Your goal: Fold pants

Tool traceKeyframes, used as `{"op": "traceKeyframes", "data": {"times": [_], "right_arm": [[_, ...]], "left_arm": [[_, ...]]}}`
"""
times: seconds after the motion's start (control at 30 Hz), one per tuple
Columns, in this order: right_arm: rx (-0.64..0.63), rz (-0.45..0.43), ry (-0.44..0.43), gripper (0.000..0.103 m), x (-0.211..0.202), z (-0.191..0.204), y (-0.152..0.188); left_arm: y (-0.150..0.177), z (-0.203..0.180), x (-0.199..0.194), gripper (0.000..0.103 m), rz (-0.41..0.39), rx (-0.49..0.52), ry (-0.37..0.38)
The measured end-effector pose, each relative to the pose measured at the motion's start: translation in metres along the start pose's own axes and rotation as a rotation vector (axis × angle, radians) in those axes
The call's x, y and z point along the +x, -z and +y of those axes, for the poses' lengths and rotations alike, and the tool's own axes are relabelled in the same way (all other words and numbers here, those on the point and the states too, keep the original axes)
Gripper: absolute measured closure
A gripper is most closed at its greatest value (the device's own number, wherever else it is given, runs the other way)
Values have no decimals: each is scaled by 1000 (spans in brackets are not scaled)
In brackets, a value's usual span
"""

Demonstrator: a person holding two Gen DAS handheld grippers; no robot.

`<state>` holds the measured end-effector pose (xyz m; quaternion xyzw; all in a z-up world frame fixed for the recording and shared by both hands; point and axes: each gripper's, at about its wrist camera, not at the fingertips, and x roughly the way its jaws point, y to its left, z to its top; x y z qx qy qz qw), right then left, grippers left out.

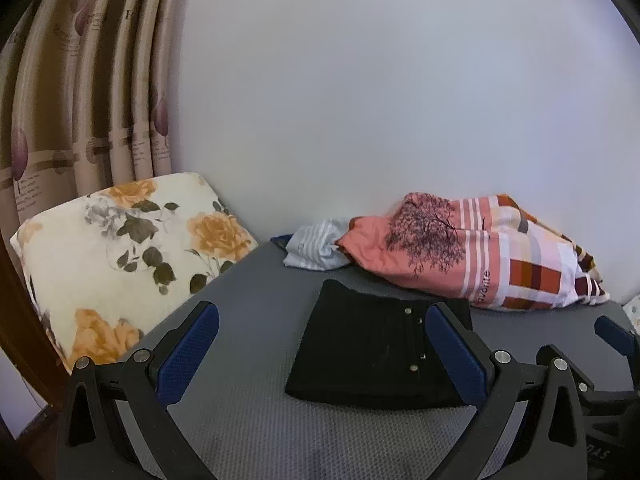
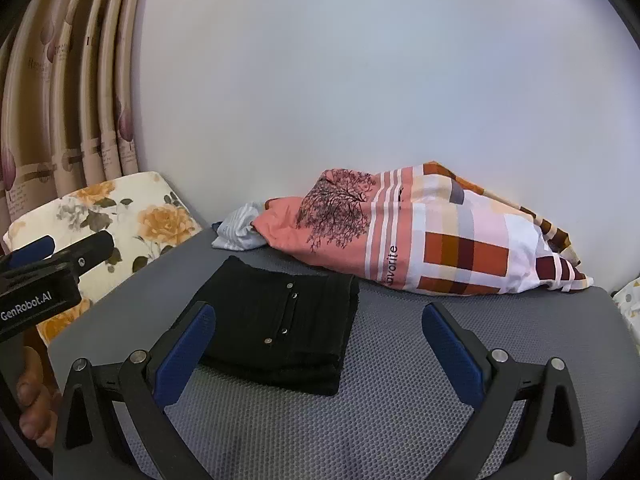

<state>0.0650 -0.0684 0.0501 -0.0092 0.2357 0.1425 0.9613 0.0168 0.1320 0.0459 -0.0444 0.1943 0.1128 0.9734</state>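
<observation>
Starting at the left, a floral pillow (image 1: 120, 256) leans against the curtain (image 1: 80, 100), well apart from the work. Next comes the left gripper (image 1: 322, 334), its fingers spread wide and holding nothing, hovering just short of the pants (image 1: 376, 352). They lie on the grey mat (image 1: 248, 420) as a compact black rectangle, several layers thick, with the row of snaps facing up. The right gripper (image 2: 318, 334) is likewise released and empty, its left finger (image 2: 184, 352) crossing the bundle's near left corner in that view, though whether it touches the cloth cannot be told. Behind and to the right, a pink patterned bundle (image 2: 420, 240) and a striped cloth (image 2: 238, 232) rest against the wall, near the pants' far edge but apart from it.

By my reading the folding looks essentially finished, so the step in hand is to leave the stack neat. Doing that well likely means keeping both sets of fingers clear of the edges, since a snagged corner would peel the top layer back. If any tidying is wanted, pressing flat on top would probably be safer than pinching, and backing away straight, not sideways, should avoid dragging the cloth.
</observation>
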Motion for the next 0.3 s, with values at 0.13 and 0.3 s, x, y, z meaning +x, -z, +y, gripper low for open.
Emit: {"op": "traceKeyframes", "data": {"times": [0.13,0.3], "right_arm": [[-9,12,-10,0,5,0,1],[-17,18,-16,0,7,1,2]], "left_arm": [[5,-5,2,0,-7,32,-3],[5,-7,4,0,9,28,17]]}}
